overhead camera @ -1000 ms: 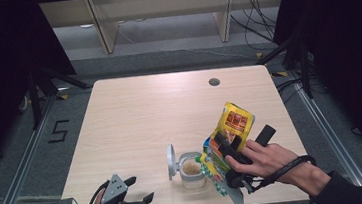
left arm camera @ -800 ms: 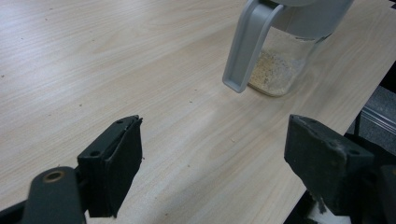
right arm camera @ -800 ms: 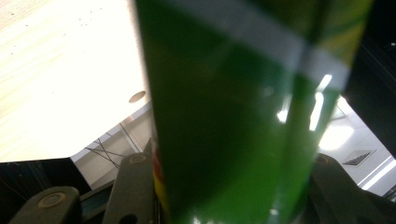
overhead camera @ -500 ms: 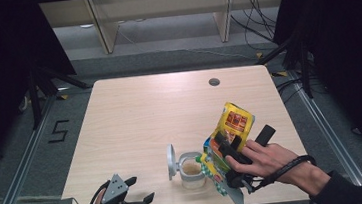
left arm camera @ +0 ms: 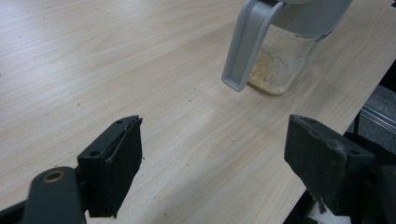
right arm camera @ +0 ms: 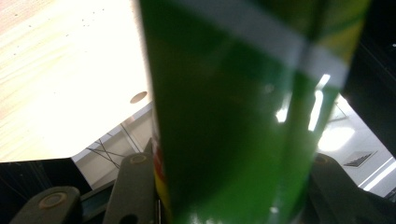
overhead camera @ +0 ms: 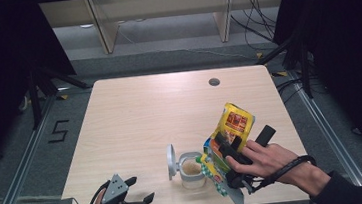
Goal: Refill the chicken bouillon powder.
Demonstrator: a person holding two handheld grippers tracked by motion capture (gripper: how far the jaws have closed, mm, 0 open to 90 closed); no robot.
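At the bottom left of the high view, the left claw (overhead camera: 137, 202) rests at the near edge of the pale wooden worktop (overhead camera: 140, 116), its jaws spread wide with nothing between them. At lower centre stands a clear glass jar with a grey flip lid (overhead camera: 191, 170) swung open, beige powder inside. Just right of it, the right claw (overhead camera: 222, 151) is clamped on a yellow and green foil pouch (overhead camera: 231, 127), tilted with its lower end over the jar's mouth. Farther up, a small round hole (overhead camera: 214, 82) marks the worktop.
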